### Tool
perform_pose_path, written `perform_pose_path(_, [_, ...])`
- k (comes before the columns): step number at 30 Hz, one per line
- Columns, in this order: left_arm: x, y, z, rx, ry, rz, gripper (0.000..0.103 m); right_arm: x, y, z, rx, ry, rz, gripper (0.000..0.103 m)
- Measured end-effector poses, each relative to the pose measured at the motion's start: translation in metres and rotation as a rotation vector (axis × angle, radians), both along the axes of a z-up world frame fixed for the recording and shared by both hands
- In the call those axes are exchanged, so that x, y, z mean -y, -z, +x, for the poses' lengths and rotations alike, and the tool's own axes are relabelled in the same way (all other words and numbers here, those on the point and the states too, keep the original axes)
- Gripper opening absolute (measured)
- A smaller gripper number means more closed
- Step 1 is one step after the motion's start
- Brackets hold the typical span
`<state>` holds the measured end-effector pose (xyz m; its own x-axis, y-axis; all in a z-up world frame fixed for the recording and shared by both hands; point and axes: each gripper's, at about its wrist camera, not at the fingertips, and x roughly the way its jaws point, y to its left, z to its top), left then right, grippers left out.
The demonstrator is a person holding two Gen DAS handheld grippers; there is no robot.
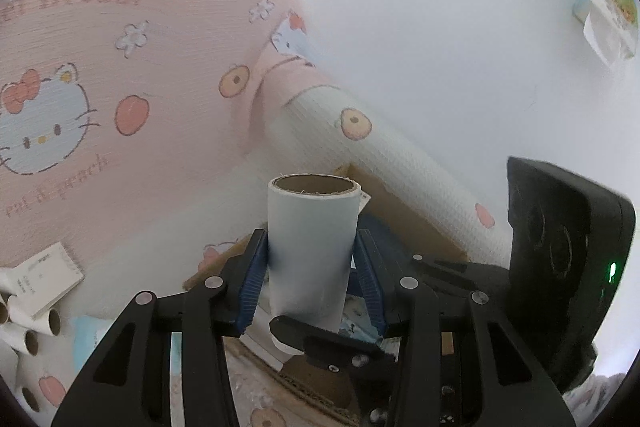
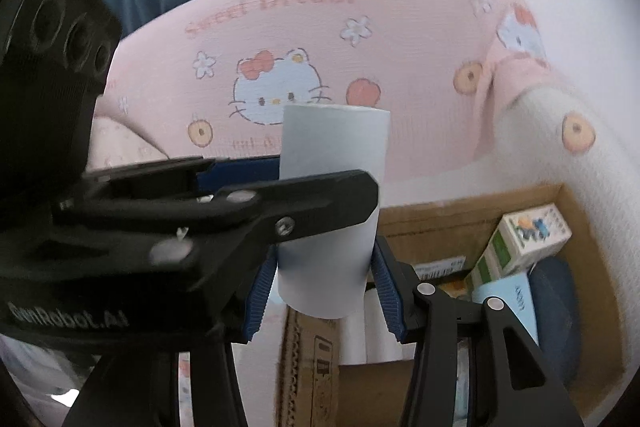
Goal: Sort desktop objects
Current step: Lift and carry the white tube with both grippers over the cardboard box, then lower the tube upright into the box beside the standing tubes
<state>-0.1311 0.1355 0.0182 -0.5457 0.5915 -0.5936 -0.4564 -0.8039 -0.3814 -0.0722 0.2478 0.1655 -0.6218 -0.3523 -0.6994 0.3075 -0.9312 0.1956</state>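
We see both tongs clenched on the same white roll [image 1: 312,251], a paper-wrapped tube with a brown cardboard core open at its top. The left tongs [image 1: 310,281] press their blue ribbed pads against the roll's lower sides; the right tongs [image 2: 322,291] grip it the same way, and in the right wrist view the other tool's black finger crosses in front of the roll. The roll stands upright, lifted above an open cardboard box [image 2: 576,211]. Inside the box, to the right of the roll, lie a green-and-white carton [image 2: 520,243] and a pale blue packet [image 2: 512,299]. Behind the roll spreads a pink cartoon-cat blanket [image 2: 400,39]. To the roll's lower left, more white tubes [image 1: 28,323] lie piled together under a small notepad [image 1: 44,277].
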Motion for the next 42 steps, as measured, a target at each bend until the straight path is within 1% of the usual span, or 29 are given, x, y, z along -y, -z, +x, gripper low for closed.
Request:
perform_pose_path(2, [-0.008,0.003,-0.002,0.010,0.023,-0.010,0.048,-0.009,0.003,-0.003,0.030,0.007,-0.026,0.045])
perform_pose_path(5, [-0.021,0.008,-0.006,0.013,0.046,-0.042,0.048,-0.018,0.008,-0.006,0.057,0.017,-0.035,0.045])
perform_pose_path(7, [-0.027,0.012,-0.008,0.033,0.057,-0.052,0.048,-0.024,0.013,-0.008,0.079,0.024,-0.047,0.045])
perform_pose_path(11, [-0.035,0.024,-0.019,0.121,0.085,-0.035,0.048,-0.038,0.023,-0.014,0.142,0.047,-0.071,0.044])
perform_pose_path(12, [-0.037,0.028,-0.024,0.160,0.078,-0.020,0.048,-0.042,0.027,-0.016,0.161,0.056,-0.082,0.044])
perform_pose_path(14, [-0.038,0.033,-0.030,0.200,0.080,0.004,0.048,-0.048,0.030,-0.017,0.176,0.063,-0.092,0.044])
perform_pose_path(16, [-0.040,0.037,-0.032,0.222,0.081,0.020,0.048,-0.052,0.032,-0.017,0.182,0.070,-0.084,0.044])
perform_pose_path(20, [-0.046,0.043,-0.036,0.249,0.094,0.021,0.048,-0.058,0.037,-0.019,0.204,0.081,-0.095,0.044])
perform_pose_path(25, [-0.049,0.055,-0.045,0.330,0.103,0.046,0.048,-0.060,0.042,-0.020,0.224,0.082,-0.068,0.044])
perform_pose_path(30, [-0.051,0.063,-0.045,0.369,0.110,0.047,0.048,-0.062,0.047,-0.020,0.245,0.077,-0.055,0.044])
perform_pose_path(35, [-0.056,0.069,-0.044,0.378,0.122,0.021,0.048,-0.063,0.048,-0.019,0.251,0.079,-0.046,0.044])
perform_pose_path(38, [-0.057,0.069,-0.044,0.380,0.119,0.019,0.048,-0.063,0.050,-0.018,0.255,0.079,-0.039,0.044])
perform_pose_path(42, [-0.063,0.072,-0.047,0.389,0.113,0.016,0.047,-0.069,0.050,-0.018,0.269,0.091,-0.056,0.044])
